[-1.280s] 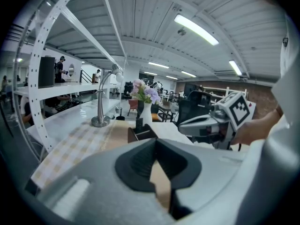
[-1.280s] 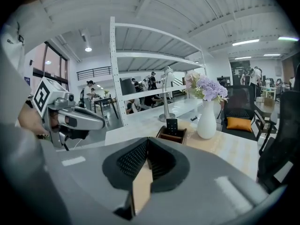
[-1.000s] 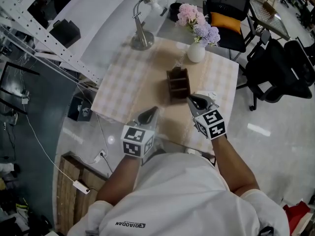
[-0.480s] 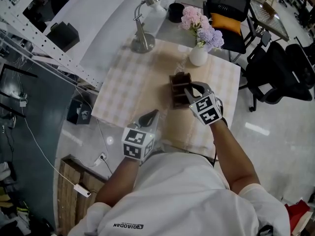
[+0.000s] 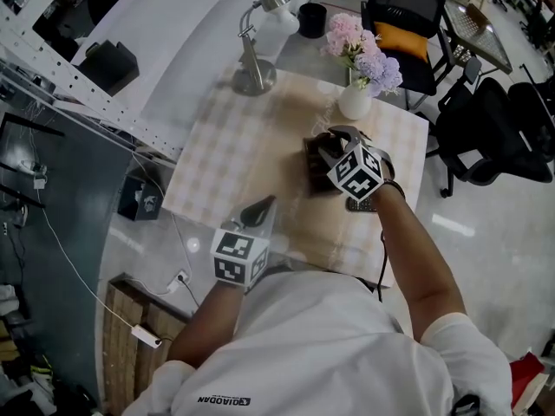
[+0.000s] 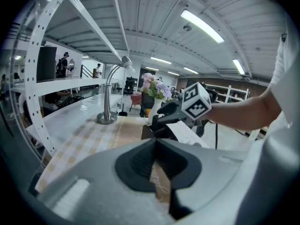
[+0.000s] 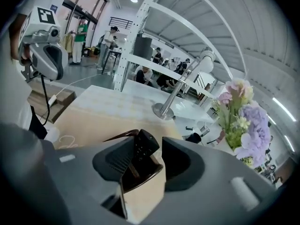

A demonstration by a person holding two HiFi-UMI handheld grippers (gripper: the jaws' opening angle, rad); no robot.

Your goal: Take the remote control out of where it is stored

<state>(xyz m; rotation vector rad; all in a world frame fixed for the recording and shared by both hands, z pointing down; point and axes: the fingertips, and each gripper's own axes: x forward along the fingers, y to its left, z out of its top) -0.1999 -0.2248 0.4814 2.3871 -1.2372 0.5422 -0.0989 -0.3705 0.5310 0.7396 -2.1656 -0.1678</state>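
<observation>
Checked-cloth worktop (image 5: pixel 217 154): right tongs (image 7: pixel 147 142) just been opening, spread around black remote control (image 7: pixel 142 150) standing in dark brown wooden box (image 5: pixel 312 173); left tongs (image 6: pixel 156 142) pressed together, empty.

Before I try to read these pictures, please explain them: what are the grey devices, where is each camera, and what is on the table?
They are hand-held grippers, each with two jaws; a person holds one in each hand. One picture comes from a camera on the person's head, looking down; the other two come from cameras on the grippers. On the table stand a lamp, a vase of flowers and a brown holder with a remote in it. The right gripper has just been opening its jaws; they stand apart round the remote's top, not pressing it. The left gripper is at the table's near edge, jaws together, empty.
</observation>
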